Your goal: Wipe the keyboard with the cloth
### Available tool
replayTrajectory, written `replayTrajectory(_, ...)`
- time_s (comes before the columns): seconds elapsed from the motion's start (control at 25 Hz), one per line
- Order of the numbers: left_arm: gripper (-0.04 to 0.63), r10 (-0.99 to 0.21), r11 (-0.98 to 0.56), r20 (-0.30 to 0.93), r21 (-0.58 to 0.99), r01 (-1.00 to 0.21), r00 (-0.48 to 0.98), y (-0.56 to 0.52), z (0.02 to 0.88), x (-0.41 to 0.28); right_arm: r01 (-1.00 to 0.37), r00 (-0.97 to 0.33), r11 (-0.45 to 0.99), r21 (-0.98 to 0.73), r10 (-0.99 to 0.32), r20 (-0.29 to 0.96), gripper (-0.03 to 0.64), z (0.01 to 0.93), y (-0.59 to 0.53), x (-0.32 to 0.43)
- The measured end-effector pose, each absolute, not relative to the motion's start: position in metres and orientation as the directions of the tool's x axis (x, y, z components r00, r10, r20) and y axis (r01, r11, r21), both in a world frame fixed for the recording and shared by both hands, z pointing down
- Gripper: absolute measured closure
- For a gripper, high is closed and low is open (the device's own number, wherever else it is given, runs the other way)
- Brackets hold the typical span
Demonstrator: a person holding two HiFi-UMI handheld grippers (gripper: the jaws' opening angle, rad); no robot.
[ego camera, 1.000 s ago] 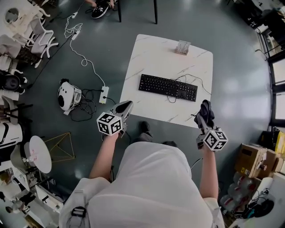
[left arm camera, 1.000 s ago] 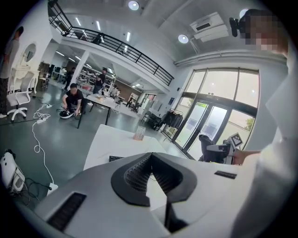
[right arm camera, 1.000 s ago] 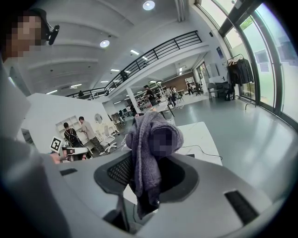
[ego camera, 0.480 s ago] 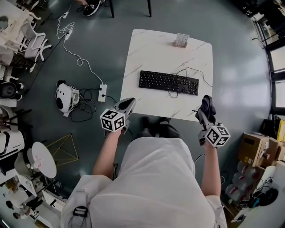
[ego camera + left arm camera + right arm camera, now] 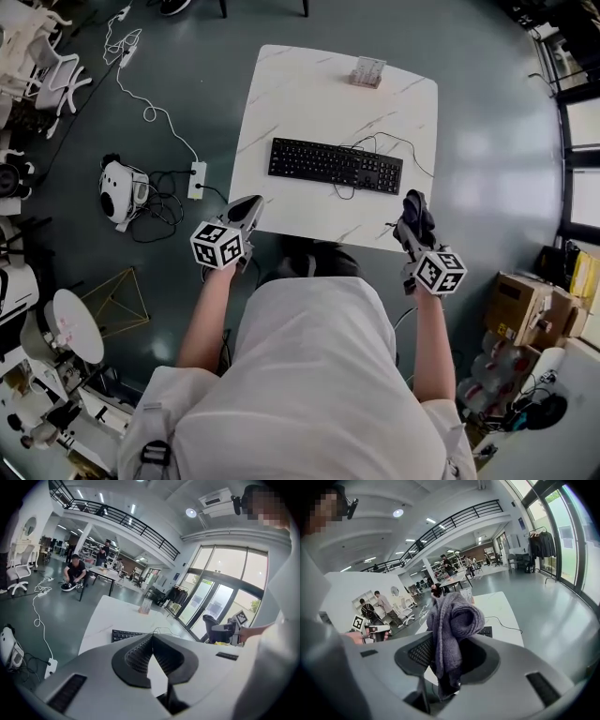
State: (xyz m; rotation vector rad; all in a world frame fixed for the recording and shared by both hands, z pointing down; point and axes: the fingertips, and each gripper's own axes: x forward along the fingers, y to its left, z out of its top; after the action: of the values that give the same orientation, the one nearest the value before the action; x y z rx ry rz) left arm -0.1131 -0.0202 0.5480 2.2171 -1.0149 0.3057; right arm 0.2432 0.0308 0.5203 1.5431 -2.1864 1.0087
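By the near right corner of the table (image 5: pixel 309 94), my right tool (image 5: pixel 413 232) was clamped on the cloth (image 5: pixel 415 214), a dark knitted bunch that stood up from between the jaws and hung down past them. None of it touched the keyboard (image 5: pixel 335 165), which lay across the middle of the table, farther off and to the left. My left tool (image 5: pixel 249 208) hovered at the near left edge, jaws together at the tips and holding nothing.

I judged this to be the approach: cloth in hand, wiping not yet begun. From the head view I could not quite tell whether the cloth was over the table or just short of its edge. The next move called for carrying the cloth forward and left, lowering it until the bunch pressed on the keys, then sweeping along the rows, perhaps with the left tool steadying the keyboard.
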Motion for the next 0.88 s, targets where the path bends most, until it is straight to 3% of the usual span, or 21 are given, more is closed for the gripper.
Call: replayTrajectory(0.88, 0.578, -0.571, -0.236, 0.625, 0.496, -0.836, 0.532, -0.092, 0.668, -0.103, -0.942, -0.335, 0.097, -0.321, -0.298, 0.894, 0.457, 0.704, -0.029, 0.323)
